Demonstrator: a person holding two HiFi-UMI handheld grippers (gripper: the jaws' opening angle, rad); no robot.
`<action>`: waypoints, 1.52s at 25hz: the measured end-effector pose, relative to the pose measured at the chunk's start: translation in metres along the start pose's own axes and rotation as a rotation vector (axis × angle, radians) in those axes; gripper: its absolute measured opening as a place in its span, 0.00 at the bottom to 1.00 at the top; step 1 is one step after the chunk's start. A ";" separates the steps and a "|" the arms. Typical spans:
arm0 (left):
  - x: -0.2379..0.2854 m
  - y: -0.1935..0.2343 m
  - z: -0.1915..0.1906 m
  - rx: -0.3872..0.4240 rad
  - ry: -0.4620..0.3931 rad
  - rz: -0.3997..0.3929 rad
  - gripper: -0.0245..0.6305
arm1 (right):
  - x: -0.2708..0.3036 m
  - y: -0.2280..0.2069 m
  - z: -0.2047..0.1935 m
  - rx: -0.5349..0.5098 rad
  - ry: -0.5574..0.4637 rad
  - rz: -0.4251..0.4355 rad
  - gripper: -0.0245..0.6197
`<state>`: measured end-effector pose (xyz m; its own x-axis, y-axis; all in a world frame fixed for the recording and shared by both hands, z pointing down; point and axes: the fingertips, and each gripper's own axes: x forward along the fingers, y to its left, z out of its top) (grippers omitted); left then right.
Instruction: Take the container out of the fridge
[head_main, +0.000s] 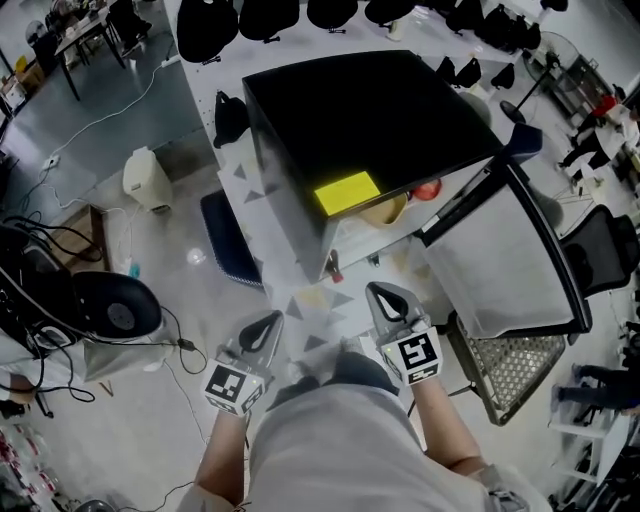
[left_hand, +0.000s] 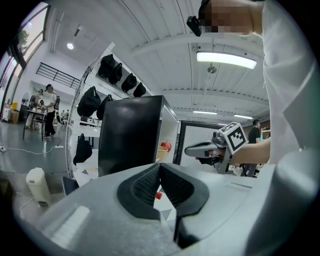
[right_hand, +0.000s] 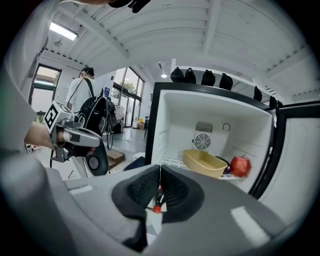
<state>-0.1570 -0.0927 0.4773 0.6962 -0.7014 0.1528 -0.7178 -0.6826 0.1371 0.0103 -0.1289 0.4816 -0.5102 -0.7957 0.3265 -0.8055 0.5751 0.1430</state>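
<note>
A black fridge (head_main: 370, 120) stands open in front of me, its door (head_main: 510, 260) swung out to the right. On its shelf sits a shallow yellow container (right_hand: 204, 163), also seen in the head view (head_main: 385, 210), with a red apple (right_hand: 240, 165) to its right. My right gripper (right_hand: 160, 175) is shut and empty, held short of the fridge opening (head_main: 383, 295). My left gripper (left_hand: 160, 172) is also shut and empty, lower left of the fridge (head_main: 272, 322). Both are apart from the container.
A yellow note (head_main: 347, 192) lies on the fridge top. A dark stool (head_main: 228, 240) and a white bin (head_main: 146, 178) stand to the left, with cables and a black device (head_main: 115, 305) nearer. A wire rack (head_main: 510, 375) sits under the door. A person (left_hand: 49, 107) stands far off.
</note>
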 end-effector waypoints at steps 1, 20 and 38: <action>0.001 0.001 0.000 -0.002 0.003 0.009 0.05 | 0.005 -0.005 0.001 -0.011 0.005 0.002 0.05; 0.008 0.012 -0.001 -0.064 0.009 0.354 0.05 | 0.099 -0.071 0.012 -0.387 0.051 0.113 0.14; -0.004 -0.003 -0.017 -0.135 -0.016 0.569 0.05 | 0.152 -0.100 -0.011 -0.569 0.218 0.162 0.23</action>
<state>-0.1574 -0.0843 0.4933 0.2005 -0.9537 0.2244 -0.9727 -0.1665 0.1614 0.0168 -0.3053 0.5275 -0.4906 -0.6673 0.5603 -0.4059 0.7440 0.5307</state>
